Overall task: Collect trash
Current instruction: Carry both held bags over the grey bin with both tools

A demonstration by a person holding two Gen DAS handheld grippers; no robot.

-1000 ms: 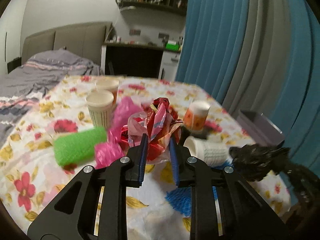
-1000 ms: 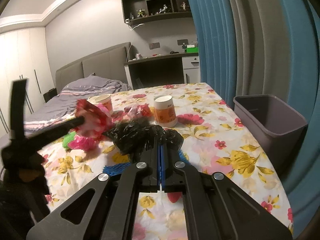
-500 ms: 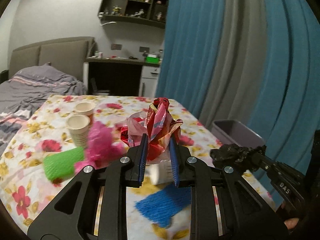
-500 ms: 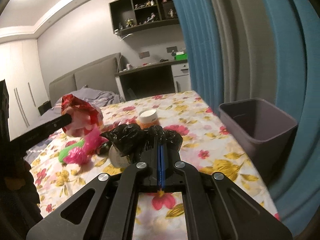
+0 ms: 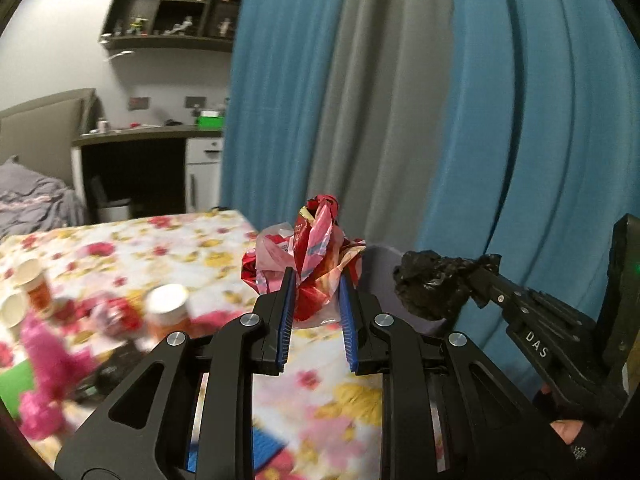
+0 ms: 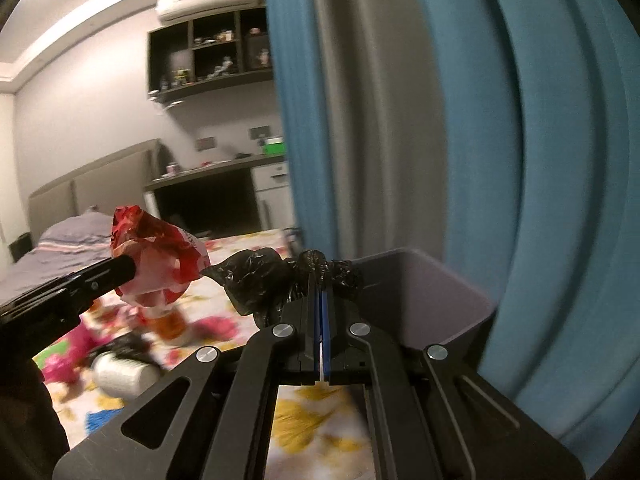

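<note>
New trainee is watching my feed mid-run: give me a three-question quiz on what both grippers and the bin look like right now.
1. True or false: the left gripper is empty.
2. What does the right gripper hold? A) paper cup B) black plastic bag C) green roll
3. Fill in: the grey bin stands beside the flowered table, in front of the ____ curtain.

Key: 1 false, it grips a red crumpled wrapper; 2 B; 3 blue.

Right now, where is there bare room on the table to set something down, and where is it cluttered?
Bare floral tablecloth lies just below the right tool, beside the grey bin. Another bare stretch runs along the far edge. The near left is crowded with paper cups and pink wrappers.
</note>
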